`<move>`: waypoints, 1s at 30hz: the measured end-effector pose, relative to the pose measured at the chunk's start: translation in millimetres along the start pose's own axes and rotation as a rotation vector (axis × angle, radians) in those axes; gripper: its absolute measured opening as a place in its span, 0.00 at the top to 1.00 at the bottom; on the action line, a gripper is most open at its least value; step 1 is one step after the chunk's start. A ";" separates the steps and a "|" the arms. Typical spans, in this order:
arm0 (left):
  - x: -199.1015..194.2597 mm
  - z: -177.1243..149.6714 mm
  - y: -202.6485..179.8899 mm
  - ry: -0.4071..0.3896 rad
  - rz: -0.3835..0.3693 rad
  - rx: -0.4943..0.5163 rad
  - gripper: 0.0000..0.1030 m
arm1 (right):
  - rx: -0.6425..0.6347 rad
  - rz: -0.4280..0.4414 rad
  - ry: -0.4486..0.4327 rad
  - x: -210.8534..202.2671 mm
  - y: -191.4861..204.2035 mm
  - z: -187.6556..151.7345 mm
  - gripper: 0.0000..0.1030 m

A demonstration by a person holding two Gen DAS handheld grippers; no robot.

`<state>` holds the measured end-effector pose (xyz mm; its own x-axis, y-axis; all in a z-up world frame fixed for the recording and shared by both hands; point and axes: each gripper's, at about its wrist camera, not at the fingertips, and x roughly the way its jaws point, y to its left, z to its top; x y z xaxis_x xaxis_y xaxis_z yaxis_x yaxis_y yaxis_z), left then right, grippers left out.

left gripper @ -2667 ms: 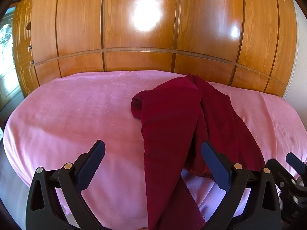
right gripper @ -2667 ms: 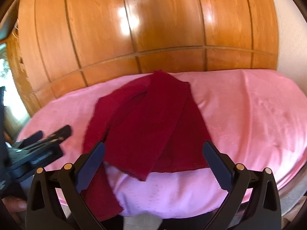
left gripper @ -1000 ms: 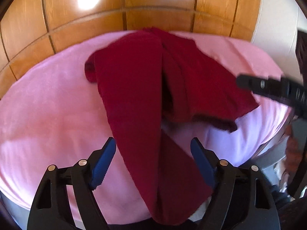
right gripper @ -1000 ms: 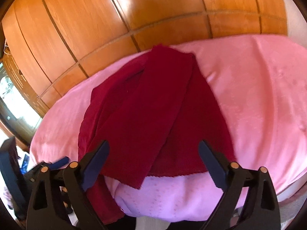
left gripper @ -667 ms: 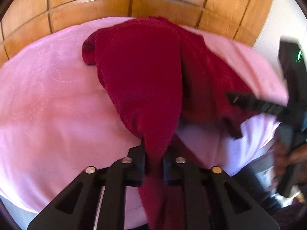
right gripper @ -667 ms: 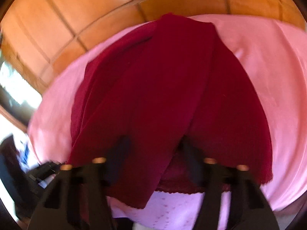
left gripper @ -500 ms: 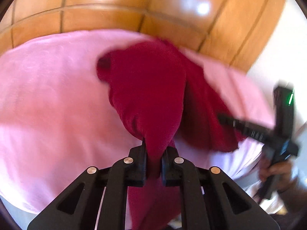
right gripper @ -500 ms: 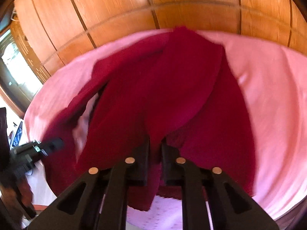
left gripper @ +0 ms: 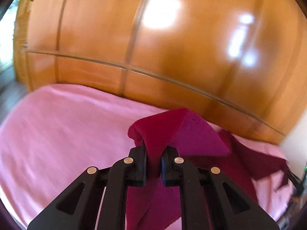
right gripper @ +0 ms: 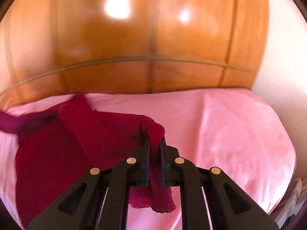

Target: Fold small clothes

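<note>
A dark red garment [left gripper: 193, 140] lies on the pink bed sheet [left gripper: 57, 134]. My left gripper [left gripper: 153, 149] is shut on a bunched fold of it, and cloth hangs down below the jaws. In the right wrist view the same red garment [right gripper: 67, 143] spreads to the left over the pink bed sheet [right gripper: 230, 134]. My right gripper [right gripper: 155, 143] is shut on another edge of it, with a short end dangling under the fingers. The cloth is stretched between the two grips. Both views are blurred by motion.
A glossy wooden wardrobe [left gripper: 172, 57] stands right behind the bed; it also fills the top of the right wrist view as wooden panels [right gripper: 153, 48]. A white wall [right gripper: 284, 67] is at the right. The bed's right edge [right gripper: 287, 182] drops off nearby.
Both grippers closed on the red garment, then lifted and moved apart, drawing it out sideways. The views now tilt up toward the wardrobe, and neither gripper is clearly seen in the other's view.
</note>
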<state>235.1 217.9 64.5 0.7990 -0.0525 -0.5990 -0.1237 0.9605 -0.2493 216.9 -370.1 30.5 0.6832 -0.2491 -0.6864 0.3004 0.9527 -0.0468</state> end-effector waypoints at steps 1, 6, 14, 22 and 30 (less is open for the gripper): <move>8.3 6.8 3.4 0.006 0.024 -0.001 0.91 | 0.013 -0.029 0.017 14.4 -6.9 7.0 0.92; 65.0 40.7 20.2 0.068 0.216 -0.024 0.78 | 0.064 -0.134 0.099 79.0 -32.3 23.8 0.91; 35.0 0.4 36.9 0.037 0.142 -0.108 0.30 | 0.075 -0.139 0.038 54.7 -32.8 7.1 0.26; 19.6 -152.3 -20.8 0.363 -0.373 -0.051 0.47 | 0.034 0.279 0.223 -14.5 23.5 -91.3 0.24; 38.8 -217.5 -75.4 0.500 -0.521 -0.116 0.54 | -0.023 0.454 0.402 -38.8 79.6 -168.5 0.36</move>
<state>147.5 84.0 -105.5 0.4104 -0.6399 -0.6497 0.1152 0.7432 -0.6591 102.1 -255.3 -68.9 0.4331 0.2644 -0.8617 0.0199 0.9530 0.3025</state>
